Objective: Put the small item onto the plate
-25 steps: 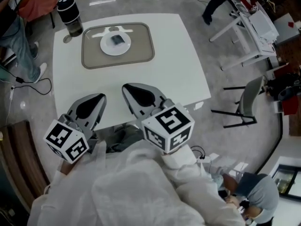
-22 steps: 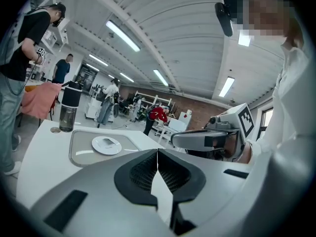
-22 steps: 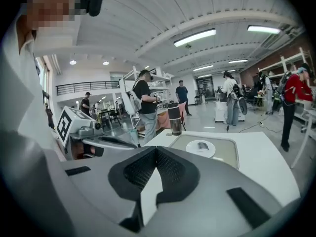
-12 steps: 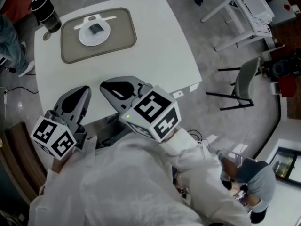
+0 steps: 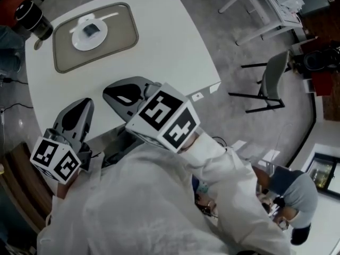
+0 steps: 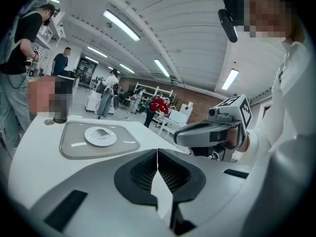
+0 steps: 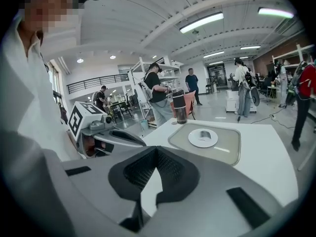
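A white plate rests on a tan tray at the far left of the white table; a small dark item lies on the plate. The same plate appears in both gripper views with the item on it. My left gripper and right gripper hover at the table's near edge, well short of the tray. Both are shut with nothing between the jaws.
A dark cylindrical bottle stands beside the tray at the table's far left corner. A grey chair and a white rack stand on the floor to the right. Several people stand in the room beyond the table.
The view has swung, so the table and tray have shifted up and left in the head view. Both grippers stay shut near the table's near edge, closer to my body.
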### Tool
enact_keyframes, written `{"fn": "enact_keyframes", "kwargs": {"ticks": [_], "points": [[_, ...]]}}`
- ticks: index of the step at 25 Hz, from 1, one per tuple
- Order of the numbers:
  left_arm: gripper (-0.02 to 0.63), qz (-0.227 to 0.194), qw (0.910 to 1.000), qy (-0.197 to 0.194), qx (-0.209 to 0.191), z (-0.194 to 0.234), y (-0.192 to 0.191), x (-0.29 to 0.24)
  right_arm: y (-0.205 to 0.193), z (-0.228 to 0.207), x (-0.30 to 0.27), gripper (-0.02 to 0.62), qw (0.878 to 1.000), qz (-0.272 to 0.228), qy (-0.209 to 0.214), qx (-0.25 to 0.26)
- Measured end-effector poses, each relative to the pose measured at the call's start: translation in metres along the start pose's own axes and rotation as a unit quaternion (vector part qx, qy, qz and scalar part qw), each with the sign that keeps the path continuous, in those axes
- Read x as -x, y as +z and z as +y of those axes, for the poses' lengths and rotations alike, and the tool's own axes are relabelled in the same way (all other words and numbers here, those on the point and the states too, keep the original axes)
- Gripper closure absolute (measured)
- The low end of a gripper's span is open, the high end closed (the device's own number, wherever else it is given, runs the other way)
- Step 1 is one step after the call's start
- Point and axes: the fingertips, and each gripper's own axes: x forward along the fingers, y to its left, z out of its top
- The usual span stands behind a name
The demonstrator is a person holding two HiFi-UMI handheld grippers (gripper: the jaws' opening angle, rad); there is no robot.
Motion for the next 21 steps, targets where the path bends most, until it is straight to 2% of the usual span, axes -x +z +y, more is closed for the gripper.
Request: {"fn": "enact_keyframes", "kwargs": {"ticks": [6, 21], "points": [[0.595, 0.008, 0.9999, 0.008, 0.004, -0.001, -0.004, 0.002, -0.013, 0.003, -0.003, 0.581, 1.0, 0.025, 0.002, 0.002], [0.595, 0.021, 0.9998, 0.006, -0.003, -0.011, -0.016, -0.001, -0.022, 0.006, 0.005, 0.581, 1.0, 0.022, -0.007, -0.003]]}}
